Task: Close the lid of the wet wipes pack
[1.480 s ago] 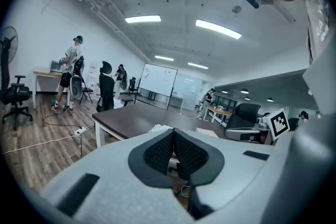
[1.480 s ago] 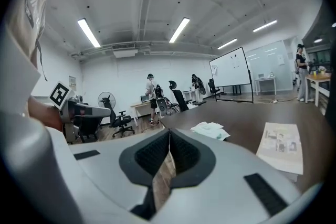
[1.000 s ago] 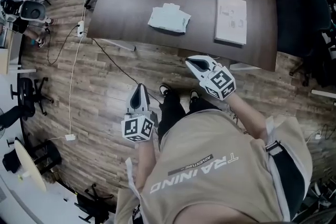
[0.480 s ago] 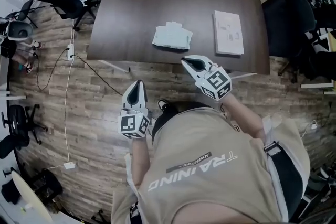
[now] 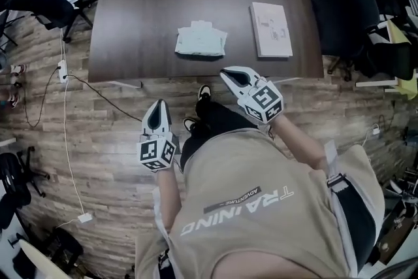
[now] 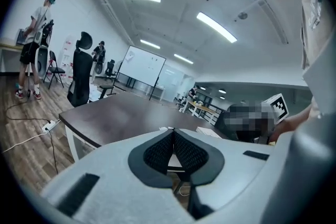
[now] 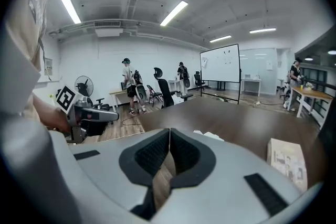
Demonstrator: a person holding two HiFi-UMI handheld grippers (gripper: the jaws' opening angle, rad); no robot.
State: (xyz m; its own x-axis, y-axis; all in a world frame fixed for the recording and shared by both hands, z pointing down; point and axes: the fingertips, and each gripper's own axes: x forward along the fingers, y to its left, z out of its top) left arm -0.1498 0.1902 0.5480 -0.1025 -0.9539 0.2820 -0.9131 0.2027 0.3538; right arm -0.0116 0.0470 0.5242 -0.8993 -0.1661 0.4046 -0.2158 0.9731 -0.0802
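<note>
The wipes pack lies flat near the middle of the dark table, well apart from both tongs. In the head view it is a small pale-green shape with a lighter patch along its far edge. It is too small there to tell whether the lid is up or down. A white booklet lies to its right, apart from it.

The left tongs hang over the wooden floor, short of the table's near edge and pointing toward it. Their own view shows the padded tips pressed together with nothing between them. A slit lower down between the pads shows only floor. In that view the grey body of the tongs covers nearly all of the pack, leaving a white sliver just above the tips.

The right tongs reach further, with their tips over the table's near edge, nearer than the pack and to its right. They too are closed tip to tip and empty. Their own view shows the pack as a small pale shape on the table just past the tips. Its near side is cut off by the tongs' body, and the lid cannot be read. The booklet shows at the right, partly cut off in the same way.

A beige shirt fills the lower part of the head view and hides part of both forearms. A black chair stands beside the table's right end.
</note>
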